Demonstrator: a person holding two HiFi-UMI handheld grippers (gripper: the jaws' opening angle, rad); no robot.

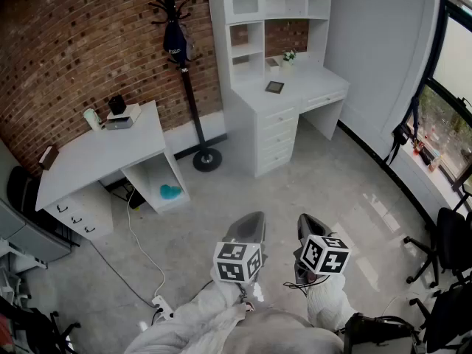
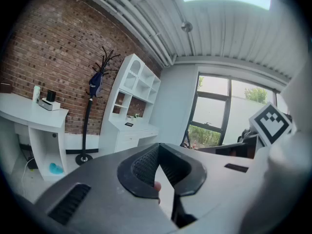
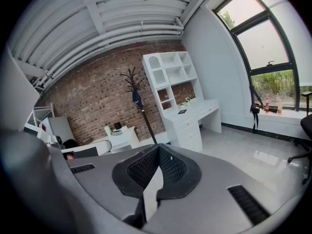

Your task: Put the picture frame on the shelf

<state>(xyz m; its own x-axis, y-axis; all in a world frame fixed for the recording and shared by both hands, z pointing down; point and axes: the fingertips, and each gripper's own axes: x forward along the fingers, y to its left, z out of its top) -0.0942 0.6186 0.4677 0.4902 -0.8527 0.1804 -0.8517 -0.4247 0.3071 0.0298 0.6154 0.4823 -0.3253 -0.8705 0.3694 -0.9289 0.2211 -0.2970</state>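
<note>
Head view: left tongs (image 1: 255,218) beside right (image 1: 307,221).

An office or study: white tables (image 1: 96,157) along a brick wall (image 1: 81,43), one carrying a shelf unit (image 1: 274,6), a coat stand (image 1: 189,87) between, office chairs (image 1: 451,245) by the window (image 1: 459,65).

Left gripper (image 1: 256,220) and right gripper (image 1: 305,223) side by side — jaws together.
</note>
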